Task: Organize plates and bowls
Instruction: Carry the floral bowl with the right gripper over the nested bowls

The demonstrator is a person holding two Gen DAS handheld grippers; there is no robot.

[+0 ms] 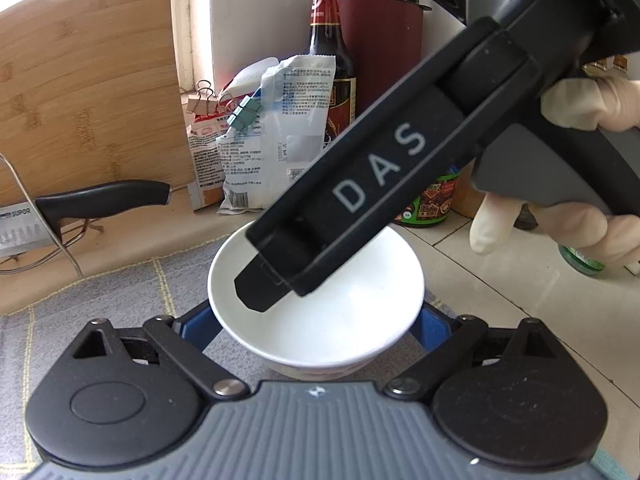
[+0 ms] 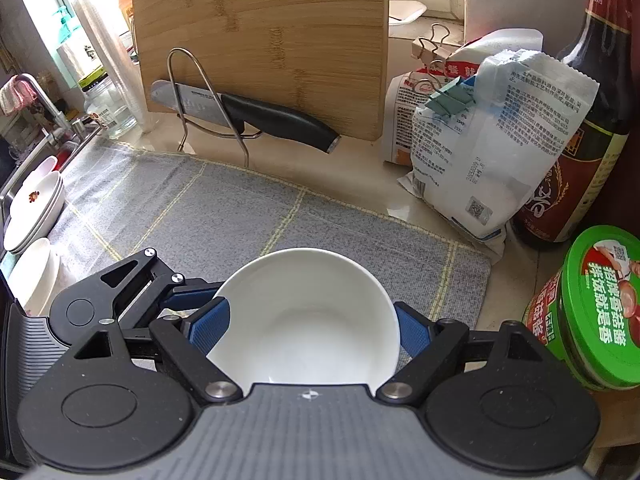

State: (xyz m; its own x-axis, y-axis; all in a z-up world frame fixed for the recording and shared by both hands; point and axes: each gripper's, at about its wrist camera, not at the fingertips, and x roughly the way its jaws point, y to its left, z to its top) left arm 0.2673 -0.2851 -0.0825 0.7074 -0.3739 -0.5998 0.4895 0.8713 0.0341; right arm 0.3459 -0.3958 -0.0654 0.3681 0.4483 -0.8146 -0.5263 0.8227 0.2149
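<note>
The white bowl (image 2: 304, 316) sits between the jaws of both grippers, over the grey mat (image 2: 240, 216). The right gripper (image 2: 308, 330) clamps its sides, and the left gripper (image 1: 316, 332) clamps it too, probably to pass it over.

Desk clutter, back edge.
Knife (image 2: 256, 114) in wire rack against upright cutting board (image 2: 260, 40); clipped bags (image 2: 492, 136), sauce bottle (image 2: 592, 120), green-lidded jar (image 2: 600, 304).

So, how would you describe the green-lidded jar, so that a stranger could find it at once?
Start at the grey mat on the counter and go to its right end, past the white bowl. There, in front of the tall dark sauce bottle, stands the jar. It alone has a bright green lid with white characters.
</note>
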